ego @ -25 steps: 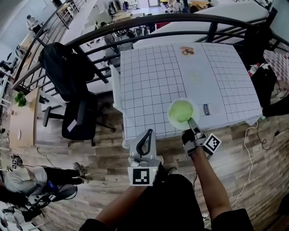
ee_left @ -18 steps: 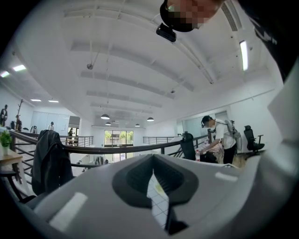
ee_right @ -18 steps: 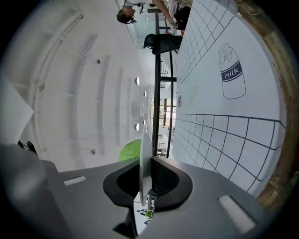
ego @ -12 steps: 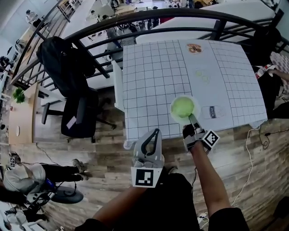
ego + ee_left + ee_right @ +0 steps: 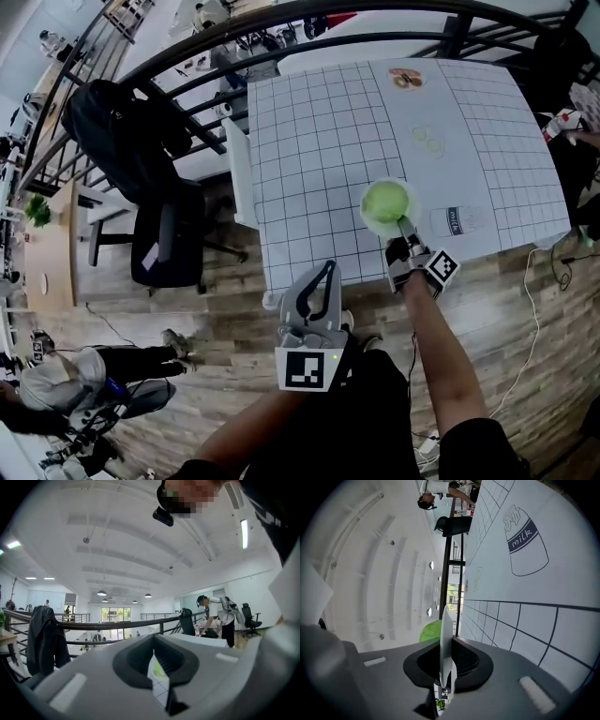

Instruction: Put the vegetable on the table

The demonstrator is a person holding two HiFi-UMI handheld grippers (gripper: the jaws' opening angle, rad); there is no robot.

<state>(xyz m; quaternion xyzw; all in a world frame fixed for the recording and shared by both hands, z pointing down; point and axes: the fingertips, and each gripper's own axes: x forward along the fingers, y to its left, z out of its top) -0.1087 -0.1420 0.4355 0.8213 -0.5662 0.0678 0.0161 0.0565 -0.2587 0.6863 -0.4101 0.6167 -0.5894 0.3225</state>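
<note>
Off the table's (image 5: 319, 141) near edge, over the wood floor, the left gripper (image 5: 323, 277) hangs with jaws drawn to a thin slit and nothing between them. Near that same edge, toward the right corner, the green vegetable (image 5: 386, 202) lies on a white plate (image 5: 365, 212); I cannot tell whether the plate touches the table. Right gripper (image 5: 404, 234) is clamped on the plate's near rim, just left of the printed milk carton drawing (image 5: 452, 220).
</note>
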